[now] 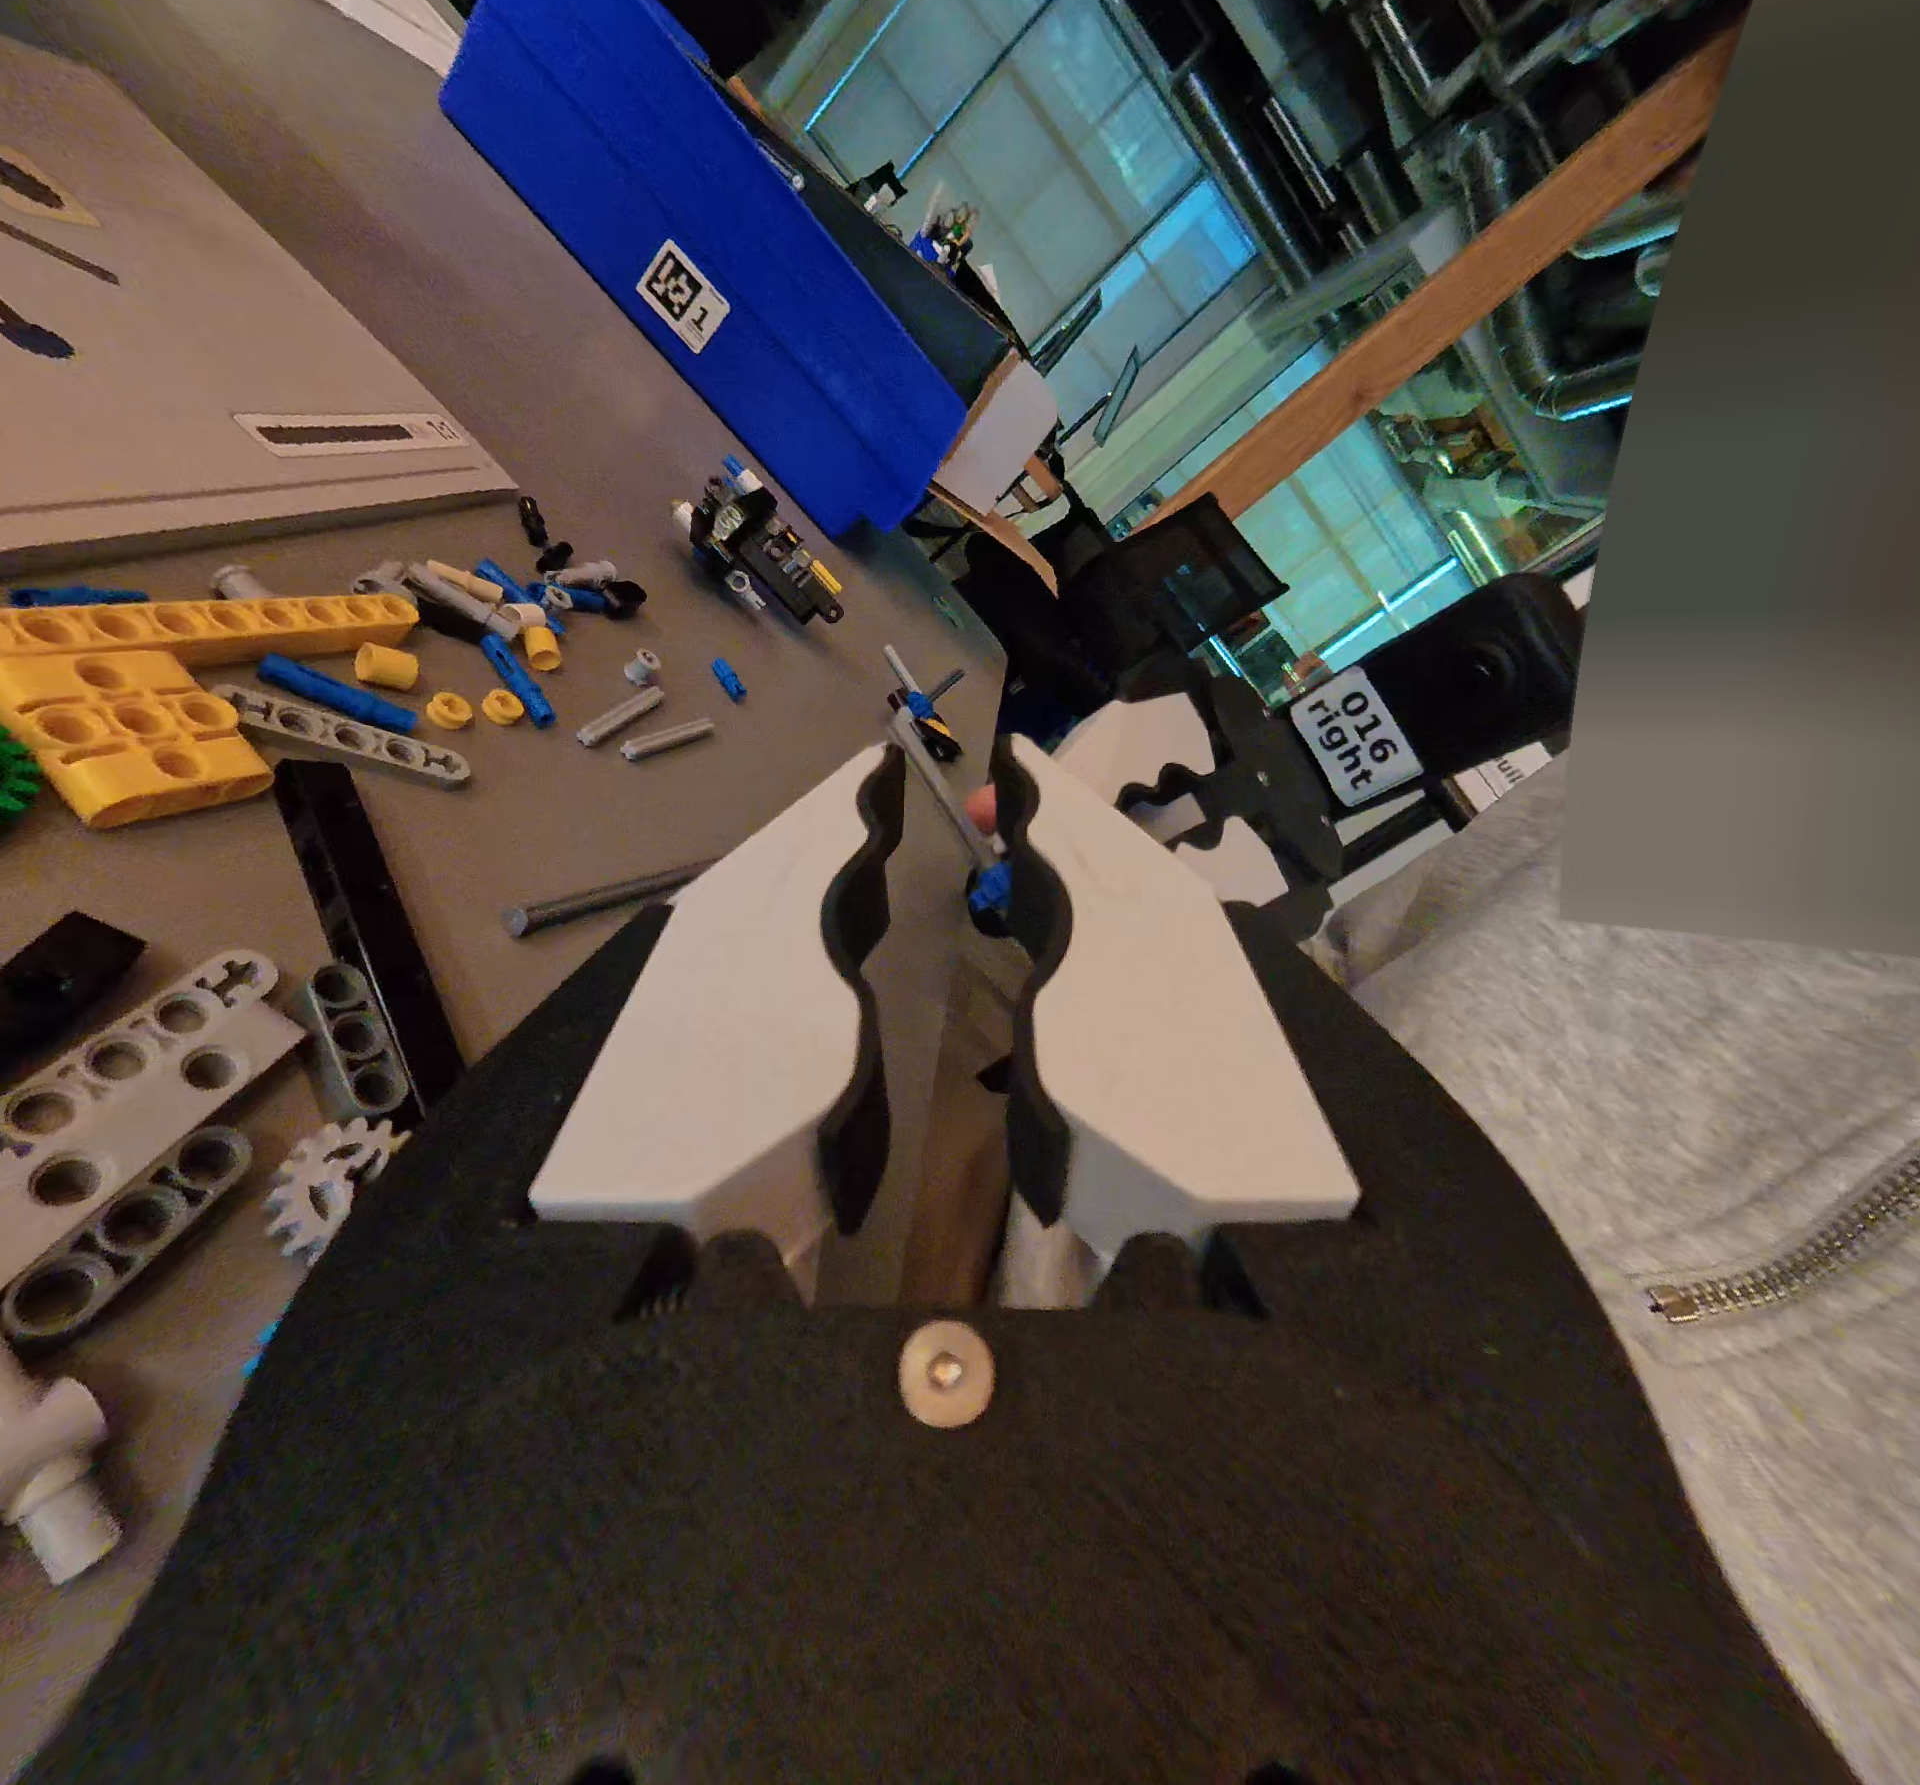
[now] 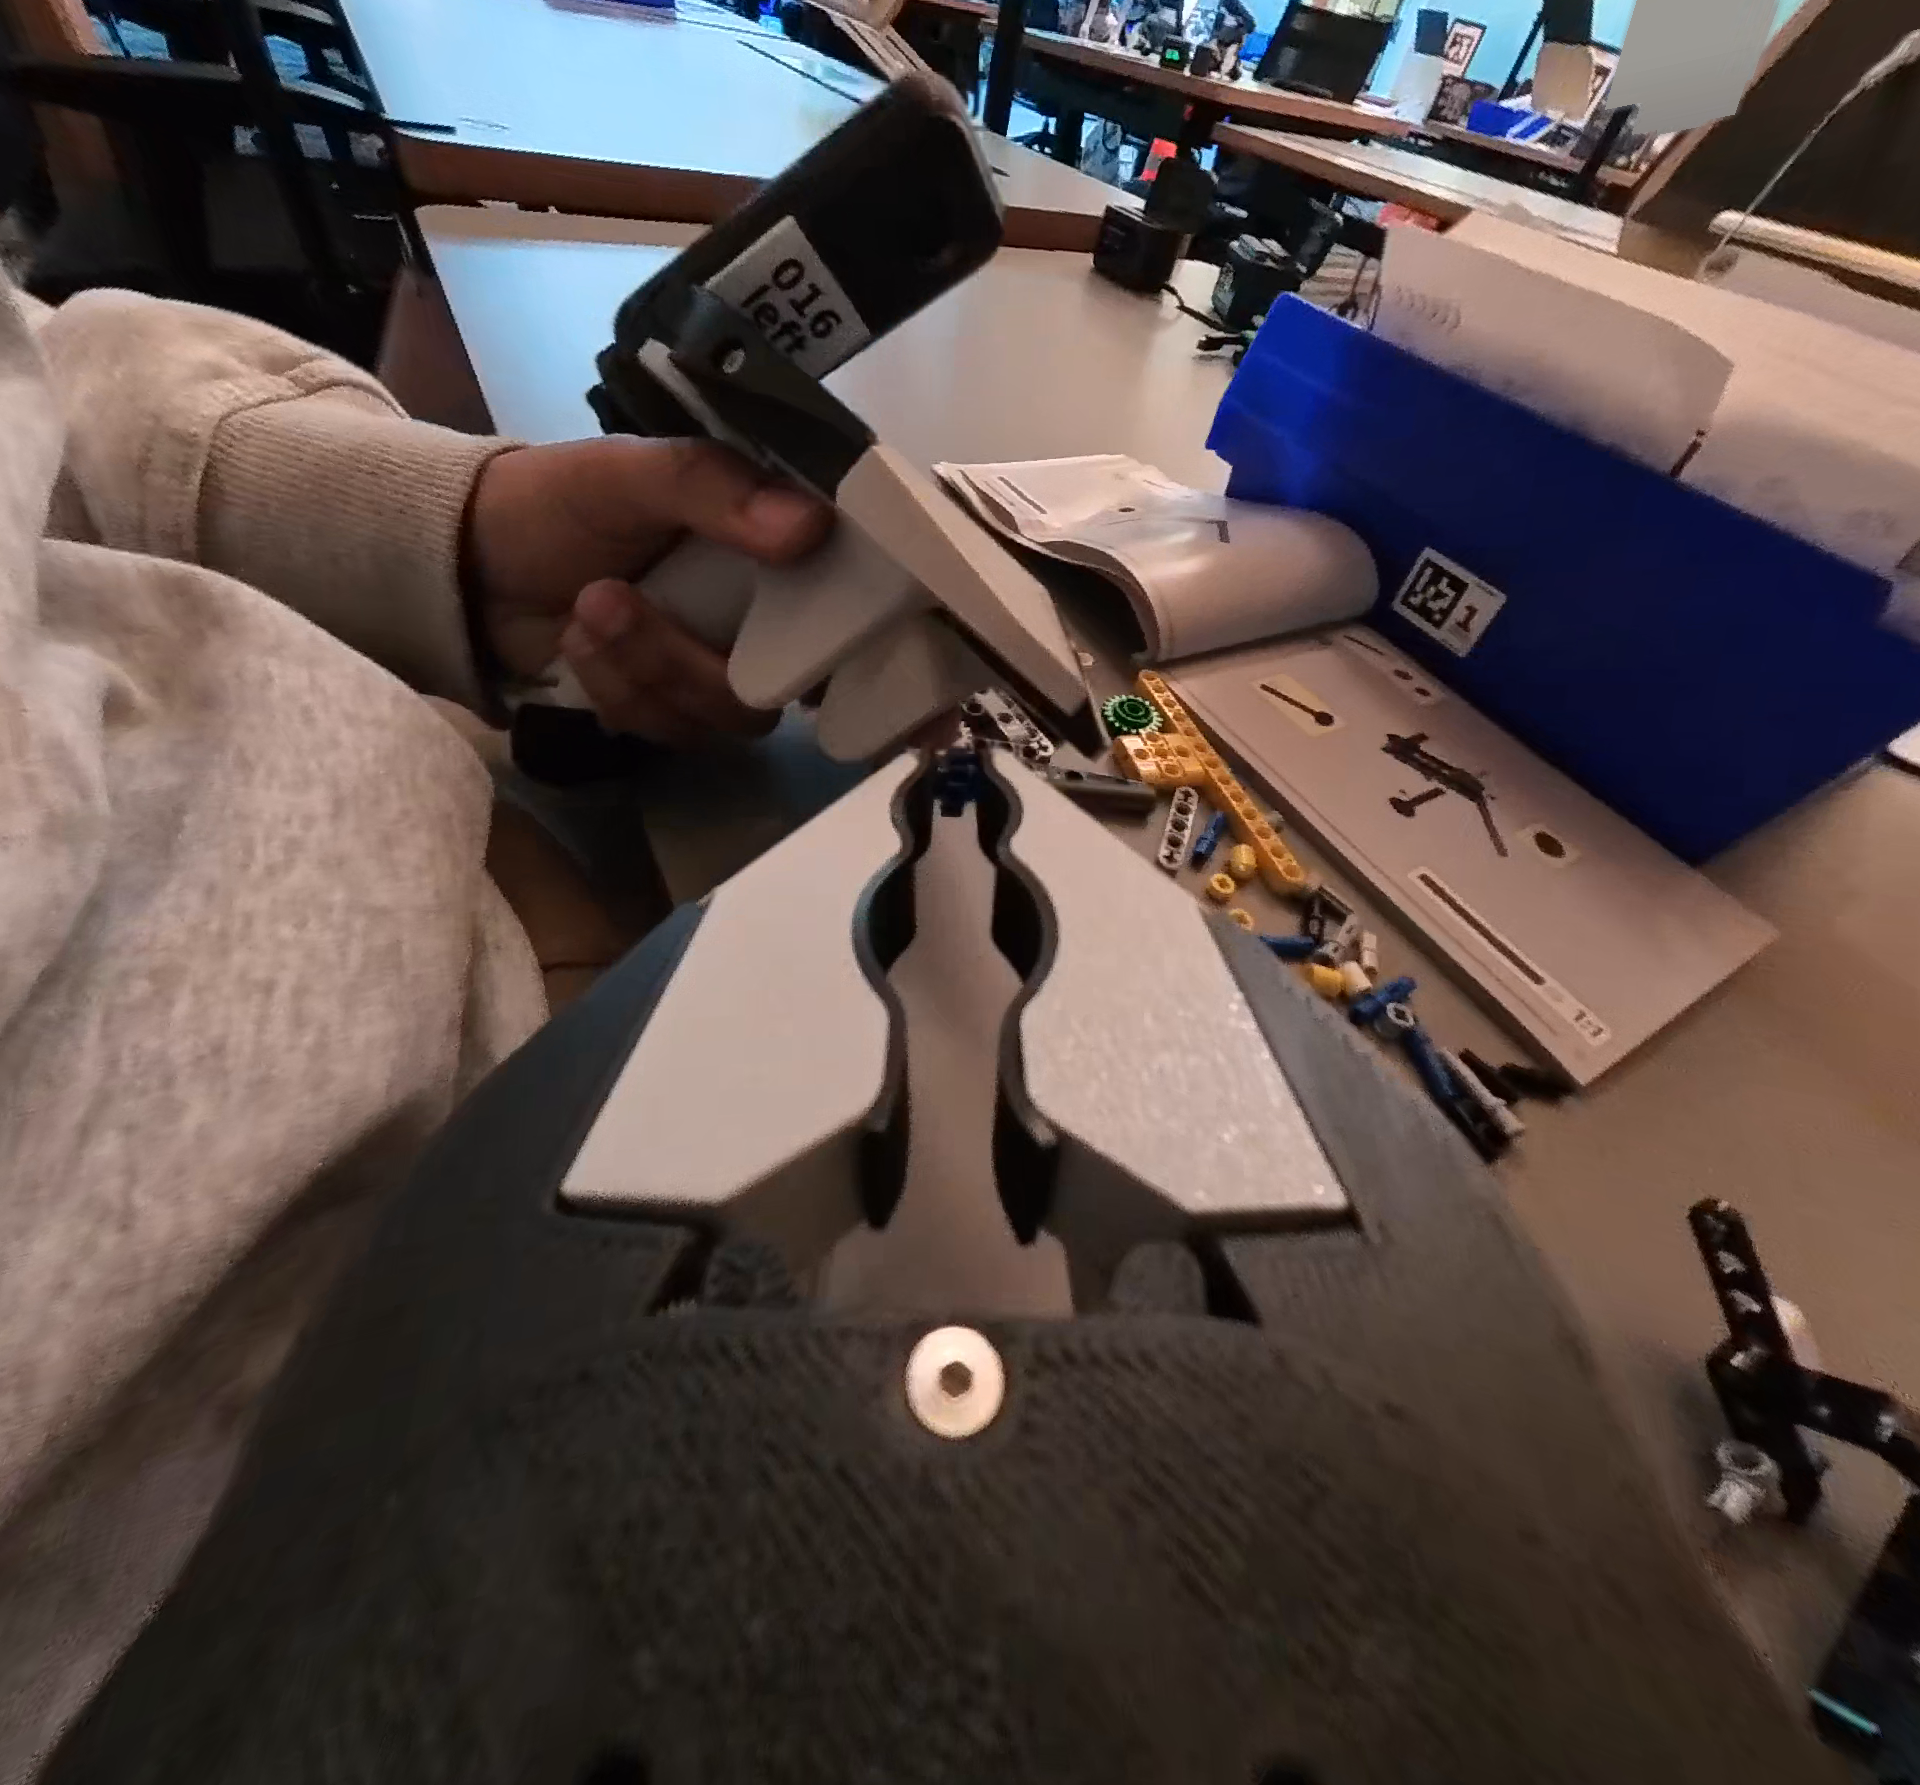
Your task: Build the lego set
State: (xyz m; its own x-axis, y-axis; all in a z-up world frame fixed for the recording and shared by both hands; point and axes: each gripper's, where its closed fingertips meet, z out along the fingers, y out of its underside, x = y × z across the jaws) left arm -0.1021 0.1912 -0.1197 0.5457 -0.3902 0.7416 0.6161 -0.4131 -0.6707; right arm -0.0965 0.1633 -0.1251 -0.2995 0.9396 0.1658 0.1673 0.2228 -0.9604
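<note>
Right now the left gripper (image 1: pixel 948 779) has its white fingers nearly together around a thin grey axle sub-assembly with blue and black connectors (image 1: pixel 940 779), though whether they pinch it or merely flank it cannot be told, while the right gripper (image 2: pixel 956 785) is clenched on a small blue pin (image 2: pixel 957 786) at its tips. Both pieces hang off the edge of the grey table (image 1: pixel 582 831), so a skewed push could twist the assembly loose and drop it onto the person's grey fleece (image 1: pixel 1621 1164), away from the loose yellow beams and blue pins (image 1: pixel 187 665).
</note>
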